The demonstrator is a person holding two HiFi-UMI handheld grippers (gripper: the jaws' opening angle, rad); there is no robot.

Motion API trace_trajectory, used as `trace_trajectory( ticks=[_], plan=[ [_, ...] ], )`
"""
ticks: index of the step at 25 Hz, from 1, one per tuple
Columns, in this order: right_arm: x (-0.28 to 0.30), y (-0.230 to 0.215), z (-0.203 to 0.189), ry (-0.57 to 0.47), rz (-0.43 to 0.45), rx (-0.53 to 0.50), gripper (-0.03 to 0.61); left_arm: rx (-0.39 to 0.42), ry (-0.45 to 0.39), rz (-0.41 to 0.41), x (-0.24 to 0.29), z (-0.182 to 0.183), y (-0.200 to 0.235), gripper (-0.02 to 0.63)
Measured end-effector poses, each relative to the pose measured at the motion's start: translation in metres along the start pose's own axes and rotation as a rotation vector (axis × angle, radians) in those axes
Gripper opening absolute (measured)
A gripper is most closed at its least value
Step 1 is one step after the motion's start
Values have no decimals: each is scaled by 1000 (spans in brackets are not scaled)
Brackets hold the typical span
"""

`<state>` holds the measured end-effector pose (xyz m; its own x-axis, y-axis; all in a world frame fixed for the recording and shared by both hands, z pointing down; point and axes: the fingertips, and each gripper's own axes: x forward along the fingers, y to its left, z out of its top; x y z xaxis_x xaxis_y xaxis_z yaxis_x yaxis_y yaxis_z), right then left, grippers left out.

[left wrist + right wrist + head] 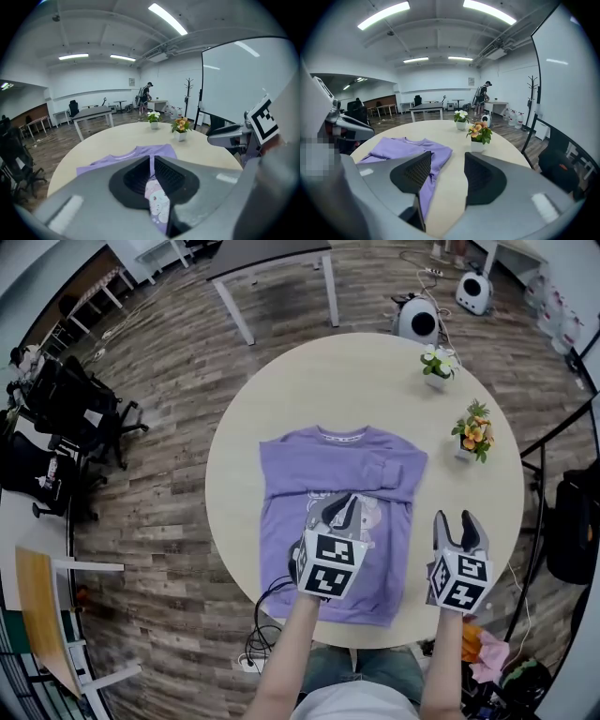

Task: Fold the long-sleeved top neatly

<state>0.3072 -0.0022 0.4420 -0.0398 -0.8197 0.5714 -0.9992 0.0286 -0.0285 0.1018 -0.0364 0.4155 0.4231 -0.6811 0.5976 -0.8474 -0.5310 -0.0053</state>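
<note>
The head view showed the purple long-sleeved top (328, 474) lying flat on the round surface (281, 381), one sleeve folded across its chest. The left gripper (152, 161) hid part of the print. Only its own view showed its jaws almost together, empty. The right gripper (447, 164) gaped wide and empty beside the top, with two flower pots (473, 432) beyond.

Bright ceiling strips (384, 15), fisheye-bent edges — sharp
</note>
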Motion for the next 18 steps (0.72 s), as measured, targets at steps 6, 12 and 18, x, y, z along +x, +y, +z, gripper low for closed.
trace_trajectory(
  ticks=[6, 12, 18],
  plan=[
    [-34, 37, -16, -4, -6, -9, 252, -19, -35, 79, -68, -22, 44, 34],
    [-67, 68, -38, -2, -32, -16, 252, -62, -30, 108, -119, -62, 70, 32],
    [-91, 87, -65, 25, -63, -22, 252, -75, -15, 107, -148, -100, 76, 32]
  ],
)
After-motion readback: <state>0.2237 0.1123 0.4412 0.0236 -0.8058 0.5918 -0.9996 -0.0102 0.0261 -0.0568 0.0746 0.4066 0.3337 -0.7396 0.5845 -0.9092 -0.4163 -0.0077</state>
